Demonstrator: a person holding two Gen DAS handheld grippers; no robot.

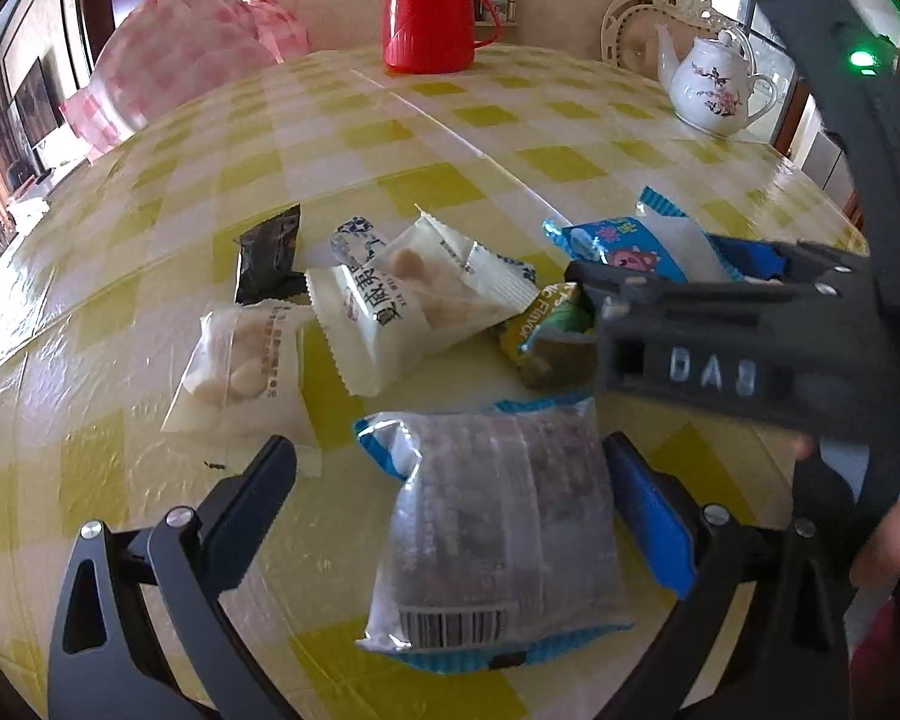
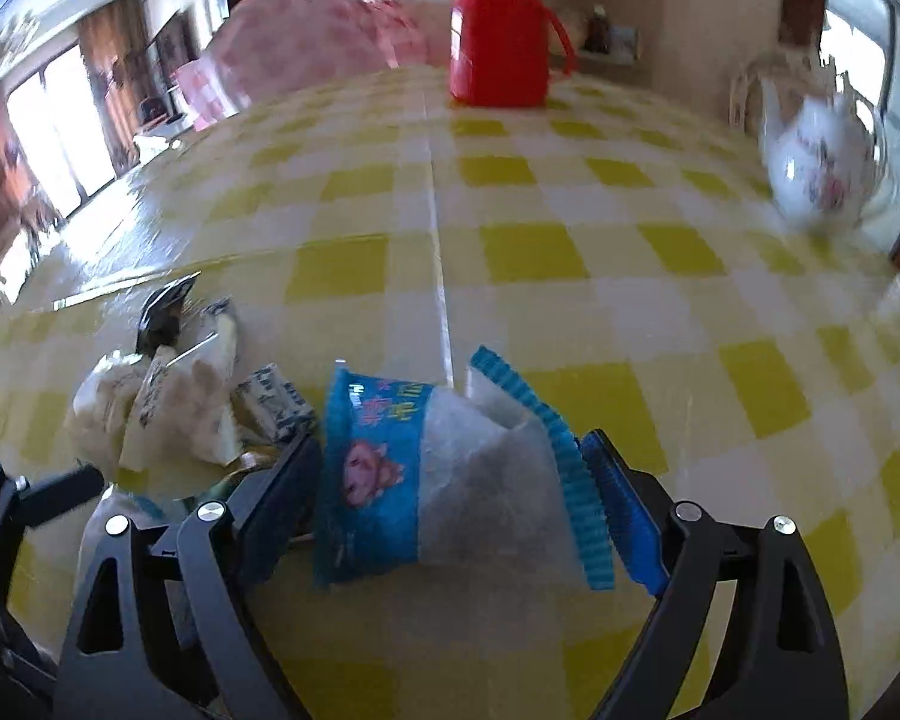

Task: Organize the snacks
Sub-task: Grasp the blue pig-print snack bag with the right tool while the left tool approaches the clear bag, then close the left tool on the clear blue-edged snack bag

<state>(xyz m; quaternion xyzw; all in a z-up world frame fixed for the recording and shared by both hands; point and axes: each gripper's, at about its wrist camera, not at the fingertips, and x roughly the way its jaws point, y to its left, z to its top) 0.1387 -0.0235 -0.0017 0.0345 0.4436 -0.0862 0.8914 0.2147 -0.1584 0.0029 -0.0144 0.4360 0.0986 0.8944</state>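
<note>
Several snack packets lie on a yellow checked table. In the left wrist view my left gripper is open around a clear packet of dark snacks with blue ends; its jaws stand apart from the packet. White packets and a black one lie beyond. My right gripper has its jaws on both sides of a blue cartoon packet; I cannot tell if they press it. That packet and the right gripper's body show at the right of the left view.
A red thermos stands at the table's far edge and a white teapot at the far right. A pink checked bundle is at the far left. A green-yellow packet lies under the right gripper.
</note>
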